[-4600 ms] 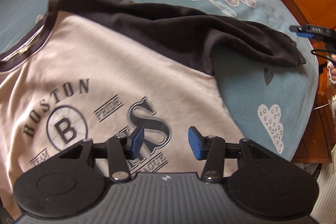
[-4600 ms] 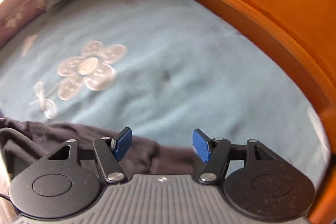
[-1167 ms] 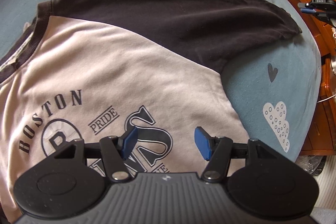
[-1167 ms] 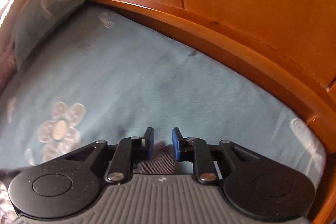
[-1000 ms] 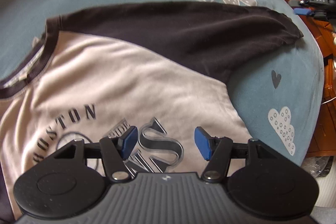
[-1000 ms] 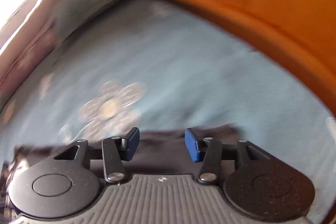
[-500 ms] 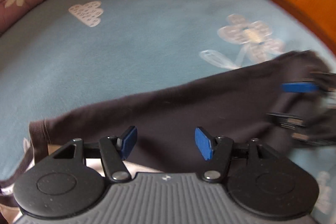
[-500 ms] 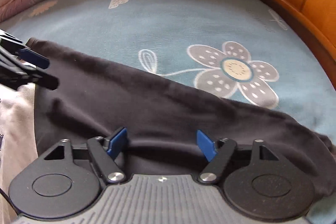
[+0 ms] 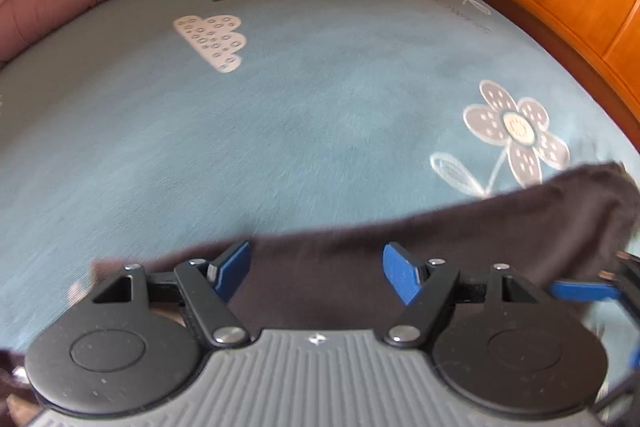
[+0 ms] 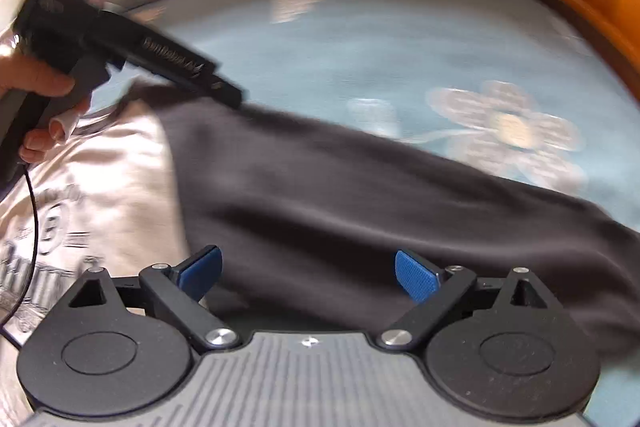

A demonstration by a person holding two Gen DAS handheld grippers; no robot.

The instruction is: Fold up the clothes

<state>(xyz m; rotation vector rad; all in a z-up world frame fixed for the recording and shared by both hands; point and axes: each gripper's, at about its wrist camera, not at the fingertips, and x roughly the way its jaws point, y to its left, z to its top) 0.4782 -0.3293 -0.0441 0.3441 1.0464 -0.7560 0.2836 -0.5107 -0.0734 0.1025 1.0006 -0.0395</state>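
Both tongs agape over shirt's [image 10: 120, 187] flat dark sleeve [image 10: 360, 195].

Left hand-held gripper [image 9: 316, 269] and right hand-held gripper [image 10: 307, 273] both gape wide.

My left gripper [image 9: 316, 269]: two matte black round discs, ribbed grey plate between them with a small white mark, black linkage arms with silver screws, ridged blue pads [image 9: 400, 273] at the fingertips. My right gripper [image 10: 308, 273]: same build, same blue pads, black finely speckled. Upper left of the right wrist frame: black body with a grey handle, thin black cable [image 10: 32, 227] trailing down the left edge, my hand [image 10: 38, 107] around it. Sleeve not visible.
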